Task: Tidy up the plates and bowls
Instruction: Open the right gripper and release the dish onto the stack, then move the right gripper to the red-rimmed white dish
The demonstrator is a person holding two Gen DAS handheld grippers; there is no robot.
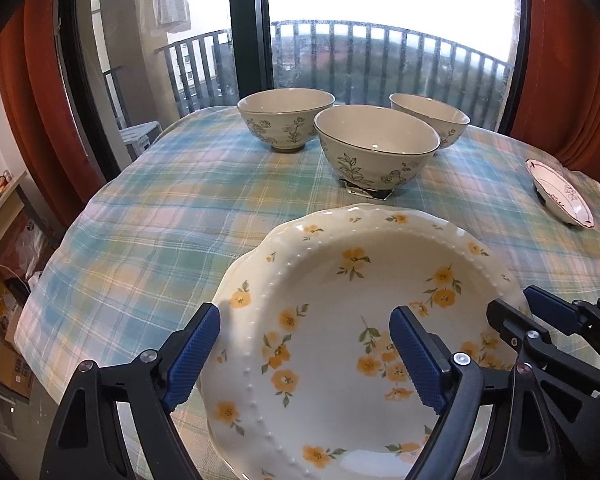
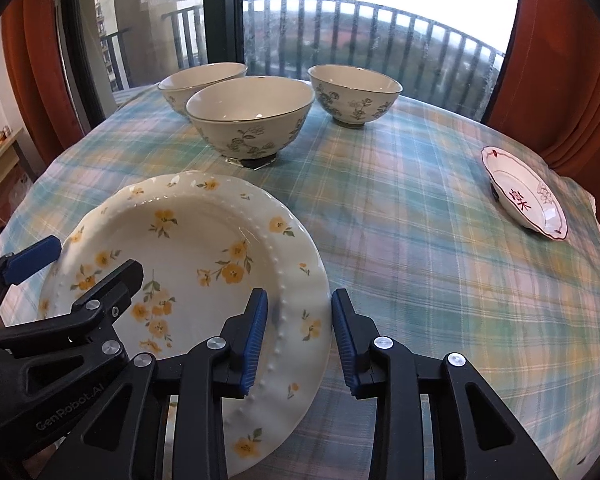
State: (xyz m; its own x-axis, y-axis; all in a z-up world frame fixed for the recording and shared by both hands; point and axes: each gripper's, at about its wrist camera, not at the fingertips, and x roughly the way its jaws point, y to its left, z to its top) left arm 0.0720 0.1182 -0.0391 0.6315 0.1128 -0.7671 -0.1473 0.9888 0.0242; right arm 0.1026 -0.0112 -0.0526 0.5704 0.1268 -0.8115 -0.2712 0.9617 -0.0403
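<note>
2 grippers are straddling opposite rims of the yellow-flowered plate (image 1: 340, 320) on the plaid tablecloth (image 2: 420, 240).

The left gripper (image 1: 305, 354) is standing wide apart, its rim passing between the blue pads untouched. The right gripper (image 2: 299, 342) is sitting narrower around the other rim, a gap showing at the outer pad, so no clamp. Beyond are standing 3 floral bowls (image 2: 252, 116), the nearest on a dark base; a small red-marked dish (image 2: 526, 196) is lying far right.

table (image 2: 420, 240): plaid cloth | on it: three bowls (image 2: 252, 120), flowered plate (image 2: 196, 256), small dish (image 2: 526, 196)
</note>
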